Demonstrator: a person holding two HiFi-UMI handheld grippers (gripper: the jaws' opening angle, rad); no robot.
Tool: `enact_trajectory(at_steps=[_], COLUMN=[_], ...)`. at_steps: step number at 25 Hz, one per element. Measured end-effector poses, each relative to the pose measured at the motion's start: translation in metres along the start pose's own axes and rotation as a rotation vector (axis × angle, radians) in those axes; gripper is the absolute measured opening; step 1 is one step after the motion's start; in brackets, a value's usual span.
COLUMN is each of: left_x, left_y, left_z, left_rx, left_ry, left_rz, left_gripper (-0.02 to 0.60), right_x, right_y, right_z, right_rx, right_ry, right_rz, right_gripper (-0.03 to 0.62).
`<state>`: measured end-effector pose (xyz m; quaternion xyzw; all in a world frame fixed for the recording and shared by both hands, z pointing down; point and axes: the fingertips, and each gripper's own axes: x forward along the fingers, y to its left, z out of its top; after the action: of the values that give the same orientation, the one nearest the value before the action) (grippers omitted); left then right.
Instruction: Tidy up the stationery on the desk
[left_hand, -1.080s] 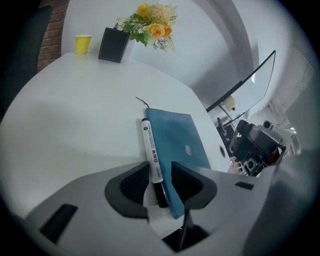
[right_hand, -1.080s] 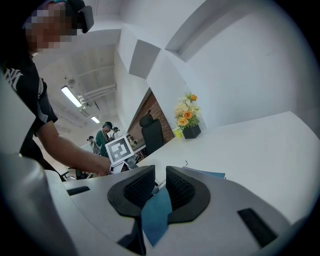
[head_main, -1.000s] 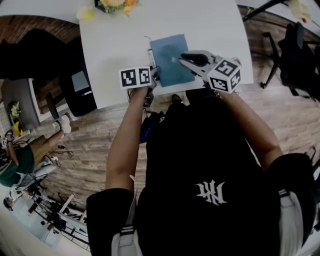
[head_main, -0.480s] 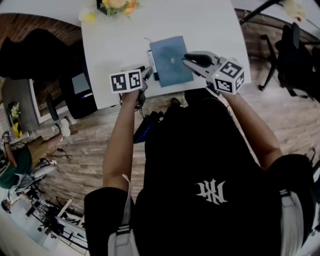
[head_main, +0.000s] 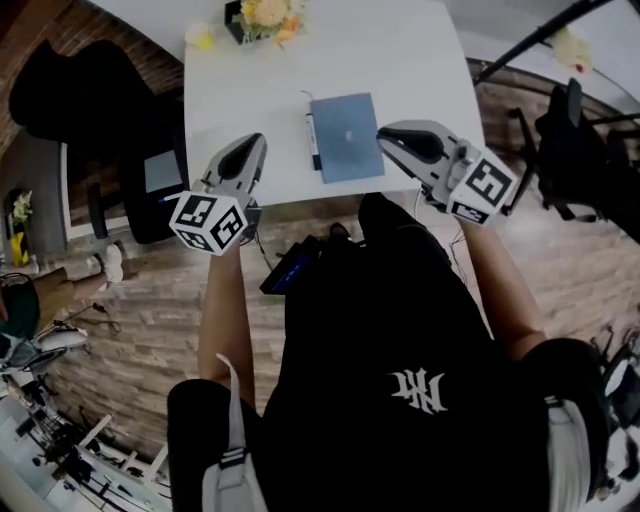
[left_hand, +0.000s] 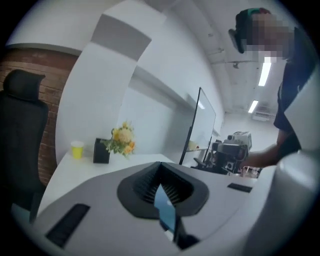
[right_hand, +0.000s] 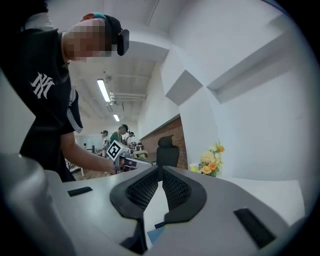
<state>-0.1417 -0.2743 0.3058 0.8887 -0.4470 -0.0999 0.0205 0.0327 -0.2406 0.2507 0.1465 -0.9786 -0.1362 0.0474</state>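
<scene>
Wood flooring surrounds the white desk (head_main: 400, 60), and both tools hang over its near edge. Well to the left of the blue notebook (head_main: 345, 150), the left gripper (head_main: 255, 143) is clenched on nothing. By the notebook's right edge, the right gripper (head_main: 386, 135) has just been closing its jaws; the tips now meet with nothing between them. A pen (head_main: 312, 142) lies just beside the notebook's left edge. Beyond the notebook, a flower arrangement (head_main: 262, 14) and a yellow cup (head_main: 203, 38) stand at the far edge. Both grippers will likely need reopening, then a low, level approach to the notebook's edge, clear of the pen.
</scene>
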Motion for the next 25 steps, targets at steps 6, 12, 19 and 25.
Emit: enact_trajectory(at_steps=[6,12,19,25], left_x=[-0.051,-0.091,-0.12,-0.126], left_y=[-0.05,-0.095,-0.145,-0.214], left_z=[0.042,0.045,0.039,0.011], left_rx=[0.06,0.054,0.088,0.054], left_ry=[-0.223,-0.263,-0.216,-0.162], left_rz=[-0.099,-0.143,-0.106,-0.099], left_gripper=[0.002,0.002,0.002,0.002], right_x=[-0.017,-0.04,-0.052,-0.105], right_y=[0.054,0.091,0.133,0.173], right_z=[0.025,0.042,0.04,0.028], right_rx=[-0.011,0.121,0.053,0.067], right_ry=[-0.006,-0.131,-0.108,-0.084], right_rz=[0.054,0.154,0.275,0.276], right_gripper=[0.049,0.051,0.049,0.049])
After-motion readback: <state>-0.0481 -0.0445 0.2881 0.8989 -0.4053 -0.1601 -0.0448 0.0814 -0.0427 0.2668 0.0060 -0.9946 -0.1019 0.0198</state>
